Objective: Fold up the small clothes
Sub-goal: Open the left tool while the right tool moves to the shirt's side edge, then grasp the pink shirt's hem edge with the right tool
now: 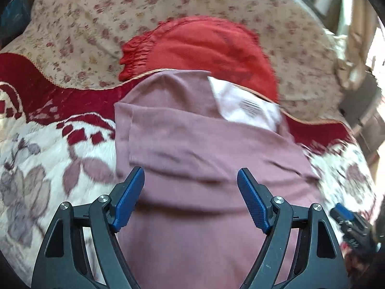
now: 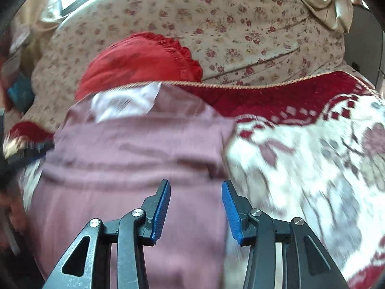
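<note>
Folding the dusty-pink knit garment (image 1: 197, 149) here, and it's lying spread on the red-and-white flower-patterned blanket (image 1: 48, 159), which I'll use as my landmark for everything. My left tool (image 1: 190, 180) hangs over the near part of the pink cloth with its blue pads spread wide, gripping nothing. My right tool (image 2: 196, 192) is also spread apart and empty, sitting right over the garment's right edge, where pink meets the blanket.

At the far end of the pink piece there's a white paper tag (image 1: 247, 106) lying on top. Just past the blanket's far border sits a red gathered fabric piece (image 1: 207, 48) on a beige sheet with small red flowers (image 1: 96, 24), and the pink garment's far end overlaps it a bit.

What worries me: both views are smeared, so the tools look to be on the move, and closing now could pinch blanket pile along with the knit and drag everything. The cloth already has ridges across the middle, so a one-layer grab would fold crooked. That loose tag could also get trapped inside the fold, or the red piece could get caught and pulled along.
</note>
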{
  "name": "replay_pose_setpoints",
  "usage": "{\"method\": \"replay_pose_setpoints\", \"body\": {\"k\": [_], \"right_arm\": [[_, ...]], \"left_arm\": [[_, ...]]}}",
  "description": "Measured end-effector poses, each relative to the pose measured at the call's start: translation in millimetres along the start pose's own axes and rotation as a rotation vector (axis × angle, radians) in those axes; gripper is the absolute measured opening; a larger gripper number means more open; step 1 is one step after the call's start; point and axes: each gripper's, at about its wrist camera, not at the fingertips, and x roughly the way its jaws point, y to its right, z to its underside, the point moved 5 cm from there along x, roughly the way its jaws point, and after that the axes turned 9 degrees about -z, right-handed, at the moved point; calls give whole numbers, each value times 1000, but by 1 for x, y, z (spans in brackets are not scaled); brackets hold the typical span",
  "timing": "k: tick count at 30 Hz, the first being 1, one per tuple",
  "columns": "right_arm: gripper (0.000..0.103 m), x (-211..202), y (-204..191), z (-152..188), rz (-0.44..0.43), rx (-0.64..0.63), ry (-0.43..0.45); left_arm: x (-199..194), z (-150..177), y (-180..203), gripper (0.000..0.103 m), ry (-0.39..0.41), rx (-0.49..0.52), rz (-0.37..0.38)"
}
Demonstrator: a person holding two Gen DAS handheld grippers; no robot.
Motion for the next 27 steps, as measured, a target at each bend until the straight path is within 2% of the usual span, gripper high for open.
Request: {"method": "replay_pose_setpoints", "body": {"k": [3, 5, 7, 10, 11, 13, 16, 17, 20, 24, 27], "right_arm": [[42, -30, -2, 42, -34, -59, -13], [42, -48, 0, 74, -81, -38, -36], [42, -55, 5, 100, -100, -1, -81], [42, -61, 11, 140, -71, 86, -180], [42, -61, 13, 153, -63, 116, -218], [42, -60, 14, 167, -60, 147, -265], [42, -51, 14, 182, -40, 153, -353], [42, -49, 15, 187, -17, 147, -370], [27, -42, 15, 193, -22, 156, -400], [10, -38, 9, 197, -26, 154, -422], [6, -45, 1, 195, -30, 155, -407]], "left_arm": [[-32, 27, -8, 80, 34, 93, 24], [-50, 49, -20, 80, 66, 117, 22], [-59, 72, -36, 80, 76, 95, 3], [-60, 115, -54, 80, 18, 23, -22], [-61, 118, -52, 80, -6, 13, -14], [-73, 111, -42, 80, 59, 25, 31], [-80, 108, -31, 80, 138, 84, 17], [-78, 109, -29, 80, 133, 96, 16], [-64, 113, -32, 80, 67, 76, 29], [-64, 111, -51, 80, 52, 4, 14], [-71, 110, -63, 80, 20, -40, -13]]}}
